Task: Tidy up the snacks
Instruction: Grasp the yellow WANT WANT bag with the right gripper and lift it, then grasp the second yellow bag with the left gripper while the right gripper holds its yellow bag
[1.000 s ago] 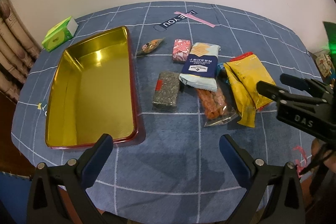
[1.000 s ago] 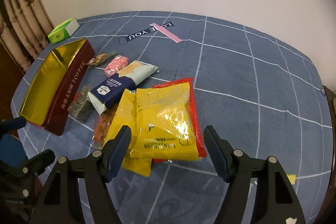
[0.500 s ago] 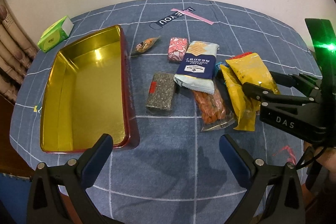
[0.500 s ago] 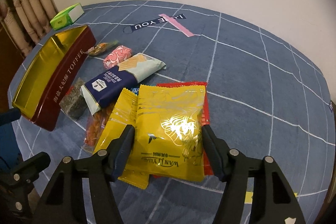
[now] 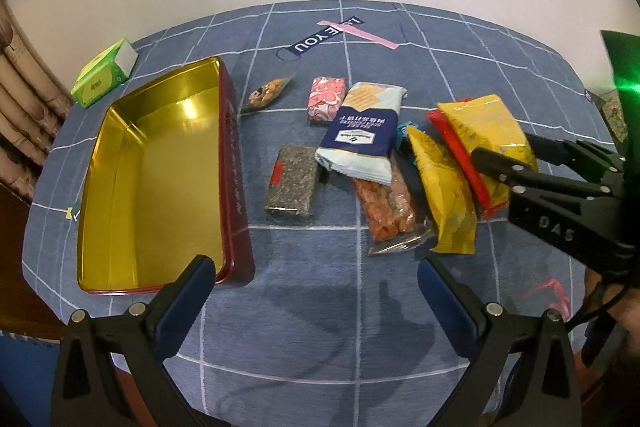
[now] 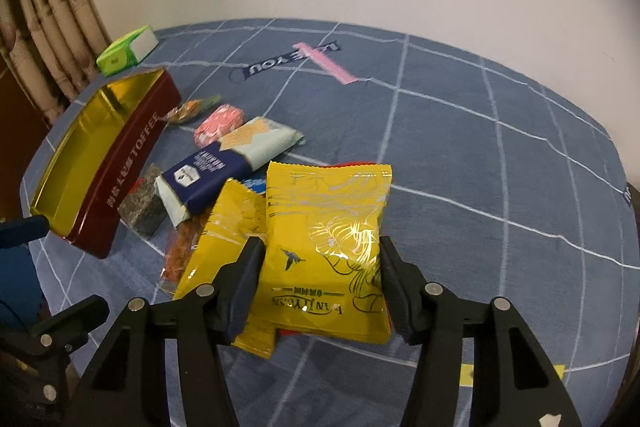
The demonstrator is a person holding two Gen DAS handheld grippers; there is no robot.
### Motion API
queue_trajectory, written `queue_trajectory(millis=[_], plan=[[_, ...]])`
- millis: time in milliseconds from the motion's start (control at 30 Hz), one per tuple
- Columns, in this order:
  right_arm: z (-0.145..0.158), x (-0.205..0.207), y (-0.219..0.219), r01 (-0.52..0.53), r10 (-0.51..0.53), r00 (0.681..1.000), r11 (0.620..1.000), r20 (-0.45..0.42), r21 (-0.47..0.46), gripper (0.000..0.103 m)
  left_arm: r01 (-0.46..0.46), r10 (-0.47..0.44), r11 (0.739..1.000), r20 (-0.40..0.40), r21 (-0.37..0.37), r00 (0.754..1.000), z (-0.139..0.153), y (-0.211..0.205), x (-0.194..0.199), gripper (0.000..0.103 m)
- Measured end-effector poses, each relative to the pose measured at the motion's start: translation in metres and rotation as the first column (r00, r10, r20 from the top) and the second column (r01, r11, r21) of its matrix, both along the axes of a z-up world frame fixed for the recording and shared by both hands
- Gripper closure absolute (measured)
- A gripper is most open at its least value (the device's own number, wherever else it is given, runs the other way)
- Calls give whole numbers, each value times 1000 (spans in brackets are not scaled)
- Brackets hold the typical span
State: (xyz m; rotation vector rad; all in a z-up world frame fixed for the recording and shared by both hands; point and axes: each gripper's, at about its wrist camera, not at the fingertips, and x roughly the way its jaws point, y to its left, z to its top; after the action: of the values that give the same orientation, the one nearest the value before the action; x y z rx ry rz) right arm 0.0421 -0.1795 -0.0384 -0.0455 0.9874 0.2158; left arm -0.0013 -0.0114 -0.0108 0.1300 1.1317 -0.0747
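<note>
My right gripper (image 6: pixel 322 259) straddles the top yellow snack packet (image 6: pixel 328 227). Its jaws are closing, and both pads touch the packet's side edges. That packet lies on a red packet (image 5: pixel 456 151), beside a second yellow packet (image 5: pixel 444 187). The left wrist view shows the right gripper (image 5: pixel 504 147) over the same packet (image 5: pixel 484 123). My left gripper (image 5: pixel 312 267) hangs open above bare cloth near the table's front, holding nothing. The open red tin (image 5: pixel 230 163) with a gold inside stands at the left, its wall (image 6: pixel 128 163) marked TOFFEE.
Between the tin and the yellow packets lie a blue-and-white pack (image 5: pixel 360 131), a clear bag of orange snacks (image 5: pixel 386 207), a dark bar (image 5: pixel 292 183), a pink sweet (image 5: pixel 326 97) and a small orange pouch (image 5: pixel 266 93). A green tissue pack (image 5: pixel 104 79) sits far left by a curtain.
The right gripper has come down over the top yellow packet and its jaws have narrowed onto the packet's sides. The left gripper has stayed open and nearly still.
</note>
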Motion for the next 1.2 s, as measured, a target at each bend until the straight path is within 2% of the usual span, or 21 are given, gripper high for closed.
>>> queue_trajectory(millis=[133, 267, 400, 467, 633, 833, 867, 900, 1000, 1200], plan=[[4, -7, -25, 45, -44, 999, 998, 22, -37, 50, 17, -17, 1000, 4, -11, 1000, 2, -11, 0, 0], [-1, -14, -57, 109, -108, 994, 993, 13, -34, 50, 45, -45, 998, -3, -35, 999, 2, -23, 1, 1], [-12, -19, -87, 174, -174, 985, 984, -1, -30, 50, 64, -64, 997, -14, -51, 998, -1, -32, 6, 18], [-18, -21, -100, 201, -201, 980, 979, -4, -35, 50, 66, -68, 996, -20, -60, 998, -2, -36, 10, 20], [-29, -23, -122, 245, -246, 969, 968, -8, -45, 50, 86, -89, 990, -20, -110, 996, -3, -46, 19, 21], [-41, -24, -137, 275, -275, 961, 961, -33, -21, 50, 72, -82, 979, -41, -190, 996, -10, -48, 32, 22], [-43, -26, -139, 277, -277, 960, 961, -36, -20, 50, 70, -80, 977, -46, -201, 996, -11, -48, 34, 25], [-43, -26, -140, 279, -280, 959, 960, -36, -12, 50, 66, -78, 975, -50, -211, 996, -12, -48, 36, 34], [-44, -27, -141, 284, -284, 958, 959, -35, -1, 50, 55, -76, 971, -83, -233, 994, -19, -48, 41, 44], [-46, -26, -143, 291, -291, 957, 957, -25, 10, 50, 45, -75, 965, -107, -260, 991, -26, -49, 44, 45]])
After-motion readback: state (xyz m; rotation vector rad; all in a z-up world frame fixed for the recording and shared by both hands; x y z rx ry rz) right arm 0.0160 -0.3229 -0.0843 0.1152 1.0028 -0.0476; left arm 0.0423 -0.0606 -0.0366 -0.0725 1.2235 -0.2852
